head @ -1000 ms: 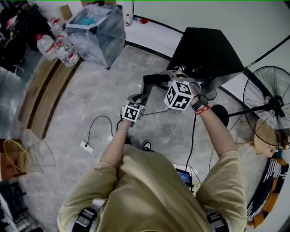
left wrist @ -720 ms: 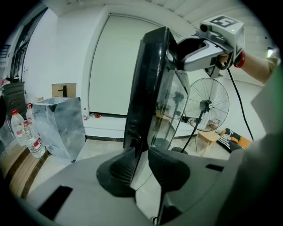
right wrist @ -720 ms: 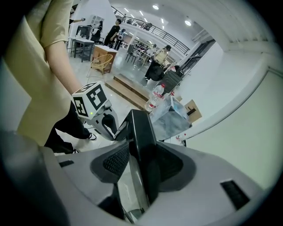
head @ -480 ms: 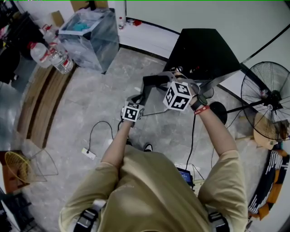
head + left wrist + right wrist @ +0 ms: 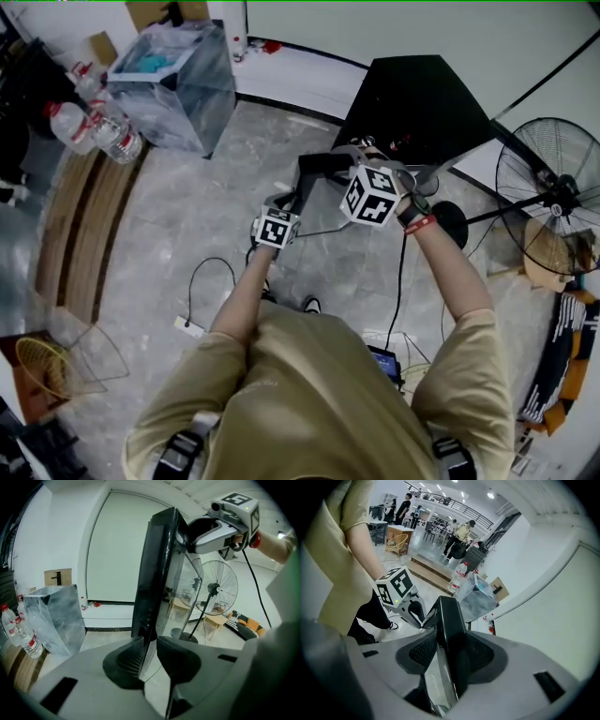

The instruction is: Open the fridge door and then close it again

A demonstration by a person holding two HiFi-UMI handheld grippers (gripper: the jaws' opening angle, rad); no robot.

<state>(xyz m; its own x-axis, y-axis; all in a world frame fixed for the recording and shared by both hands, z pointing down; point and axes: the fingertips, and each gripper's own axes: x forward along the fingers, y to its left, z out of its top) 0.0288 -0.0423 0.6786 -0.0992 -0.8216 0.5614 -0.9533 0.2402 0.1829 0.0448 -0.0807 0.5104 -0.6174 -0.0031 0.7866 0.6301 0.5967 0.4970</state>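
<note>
The black fridge (image 5: pixel 422 94) stands ahead, its glass door (image 5: pixel 323 169) swung out toward me. In the left gripper view the door (image 5: pixel 154 573) runs upright, and my left gripper (image 5: pixel 150 648) has just been closing on its thin lower edge, which sits between the pads. My right gripper (image 5: pixel 450 651) is shut on the door's thick black frame (image 5: pixel 447 616) higher up. Seen from the head camera, the left gripper (image 5: pixel 292 199) is lower left of the right gripper (image 5: pixel 361 157). Each gripper view shows the other: the right gripper (image 5: pixel 185 531), the left gripper (image 5: pixel 419 616).
A plastic-lined bin (image 5: pixel 169 80) and water bottles (image 5: pixel 89 127) stand at the far left. A standing fan (image 5: pixel 553 187) is right of the fridge. A cable with a power strip (image 5: pixel 187 326) lies on the floor by my feet. A wicker basket (image 5: pixel 42 361) sits lower left.
Both grippers stay on the door's edge. The bin, bottles and floor have slid slightly left in the head view.
</note>
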